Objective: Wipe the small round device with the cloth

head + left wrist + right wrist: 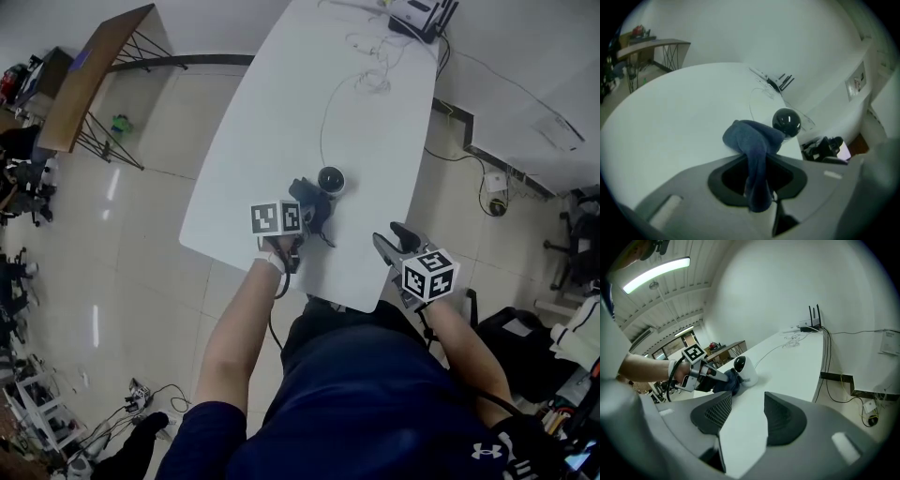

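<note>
In the head view the left gripper reaches over the near edge of the white table and holds the dark cloth against the small round device standing there, while the right gripper hangs off the table's corner, well apart, likely kept clear. The left gripper view shows its jaws clamped on a fold of the cloth, so the bunched free end, not the jaws, meets the device's side. The right gripper view shows its own jaws apart with only bare tabletop between them, the device farther along.
</note>
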{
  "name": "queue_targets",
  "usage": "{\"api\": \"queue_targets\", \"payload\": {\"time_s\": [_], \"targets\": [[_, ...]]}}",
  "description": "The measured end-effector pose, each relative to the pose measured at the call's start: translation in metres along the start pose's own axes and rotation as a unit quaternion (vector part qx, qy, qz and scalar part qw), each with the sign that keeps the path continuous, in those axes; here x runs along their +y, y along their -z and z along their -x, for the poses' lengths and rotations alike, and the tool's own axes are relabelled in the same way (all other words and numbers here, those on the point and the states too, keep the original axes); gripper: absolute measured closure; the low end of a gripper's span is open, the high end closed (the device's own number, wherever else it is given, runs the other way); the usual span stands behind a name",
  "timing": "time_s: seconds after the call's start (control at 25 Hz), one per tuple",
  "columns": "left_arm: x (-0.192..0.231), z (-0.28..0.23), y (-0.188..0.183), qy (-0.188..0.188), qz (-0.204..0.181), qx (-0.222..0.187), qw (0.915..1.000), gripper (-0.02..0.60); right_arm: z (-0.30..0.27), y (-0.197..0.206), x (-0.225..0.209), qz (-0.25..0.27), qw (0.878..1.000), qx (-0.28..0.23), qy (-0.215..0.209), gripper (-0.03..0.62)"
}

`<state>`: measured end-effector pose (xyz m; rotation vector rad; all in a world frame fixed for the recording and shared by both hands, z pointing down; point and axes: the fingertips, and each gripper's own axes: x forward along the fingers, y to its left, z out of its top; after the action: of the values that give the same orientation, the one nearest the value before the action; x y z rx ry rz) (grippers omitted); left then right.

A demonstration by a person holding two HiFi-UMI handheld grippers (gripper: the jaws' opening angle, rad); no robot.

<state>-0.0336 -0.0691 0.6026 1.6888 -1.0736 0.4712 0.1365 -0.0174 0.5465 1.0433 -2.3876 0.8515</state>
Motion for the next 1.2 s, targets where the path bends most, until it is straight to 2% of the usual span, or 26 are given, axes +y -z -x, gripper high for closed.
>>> {"api": "queue_targets", "payload": {"time_s": [0.12, 0.16, 0.2, 0.24, 0.32, 0.36, 0.4, 0.44, 0.48, 0.52, 0.56, 0.6, 0.64, 0.68, 0.72, 0.76, 0.8, 0.88, 1.0, 1.08, 1.2], "targets": [[0.011, 0.003, -0.016, -0.025, -0.080, 0.030, 0.9960, 0.485, 0.003, 0.000, 0.002, 0.000, 1.000, -0.003, 0.003, 0.372], [0.012, 0.003, -0.021, -0.033, -0.122, 0.042, 0.9911, 0.485, 0.006, 0.001, 0.001, -0.002, 1.000, -0.004, 0.006, 0.372], [0.012, 0.001, -0.028, -0.041, -0.172, 0.055, 0.9827, 0.485, 0.008, 0.001, -0.001, -0.005, 1.000, -0.006, 0.011, 0.372], [0.012, -0.001, -0.035, -0.052, -0.231, 0.065, 0.9693, 0.486, 0.011, 0.002, -0.005, -0.008, 1.000, -0.008, 0.016, 0.372], [0.015, -0.003, -0.053, -0.081, -0.353, 0.081, 0.9287, 0.486, 0.017, 0.003, -0.012, -0.018, 0.999, -0.012, 0.028, 0.378], [0.017, -0.004, -0.057, -0.090, -0.400, 0.090, 0.9078, 0.486, 0.020, 0.005, -0.015, -0.023, 0.999, -0.014, 0.033, 0.379], [0.017, -0.004, -0.057, -0.090, -0.432, 0.103, 0.8914, 0.486, 0.023, 0.007, -0.018, -0.028, 0.999, -0.015, 0.037, 0.379], [0.017, -0.004, -0.051, -0.083, -0.451, 0.120, 0.8806, 0.486, 0.026, 0.009, -0.020, -0.032, 0.998, -0.016, 0.042, 0.379], [0.017, -0.003, -0.042, -0.073, -0.457, 0.138, 0.8758, 0.486, 0.027, 0.011, -0.022, -0.035, 0.998, -0.016, 0.045, 0.379], [0.017, -0.002, -0.031, -0.062, -0.450, 0.154, 0.8772, 0.486, 0.027, 0.013, -0.023, -0.038, 0.998, -0.016, 0.048, 0.379], [0.015, 0.000, -0.018, -0.051, -0.432, 0.165, 0.8852, 0.486, 0.026, 0.014, -0.023, -0.040, 0.998, -0.016, 0.049, 0.379], [0.012, 0.002, -0.006, -0.038, -0.401, 0.169, 0.8996, 0.486, 0.024, 0.017, -0.022, -0.041, 0.998, -0.014, 0.048, 0.379], [0.004, 0.003, 0.007, -0.018, -0.357, 0.168, 0.9186, 0.486, 0.021, 0.018, -0.020, -0.043, 0.998, -0.012, 0.047, 0.379], [-0.007, 0.004, 0.019, 0.007, -0.305, 0.163, 0.9382, 0.486, 0.017, 0.020, -0.017, -0.045, 0.998, -0.009, 0.043, 0.379], [-0.019, 0.004, 0.031, 0.031, -0.253, 0.158, 0.9540, 0.486, 0.013, 0.021, -0.013, -0.046, 0.998, -0.007, 0.039, 0.379], [-0.031, 0.002, 0.040, 0.054, -0.206, 0.151, 0.9652, 0.486, 0.009, 0.021, -0.008, -0.046, 0.998, -0.005, 0.033, 0.381], [-0.044, 0.000, 0.047, 0.079, -0.165, 0.142, 0.9728, 0.486, 0.005, 0.021, -0.004, -0.044, 0.999, -0.003, 0.027, 0.381], [-0.074, -0.004, 0.053, 0.138, -0.094, 0.111, 0.9796, 0.486, 0.000, 0.021, 0.003, -0.037, 0.999, 0.000, 0.016, 0.381], [-0.118, -0.005, 0.050, 0.216, -0.018, 0.054, 0.9747, 0.486, -0.003, 0.018, 0.004, -0.035, 0.999, 0.001, 0.012, 0.381], [-0.132, 0.002, 0.048, 0.231, -0.009, 0.029, 0.9725, 0.486, -0.001, 0.012, 0.001, -0.043, 0.999, -0.003, 0.014, 0.381], [-0.125, 0.023, 0.047, 0.214, -0.031, 0.001, 0.9763, 0.486, 0.003, 0.001, -0.005, -0.049, 0.999, -0.015, 0.018, 0.392]]}}
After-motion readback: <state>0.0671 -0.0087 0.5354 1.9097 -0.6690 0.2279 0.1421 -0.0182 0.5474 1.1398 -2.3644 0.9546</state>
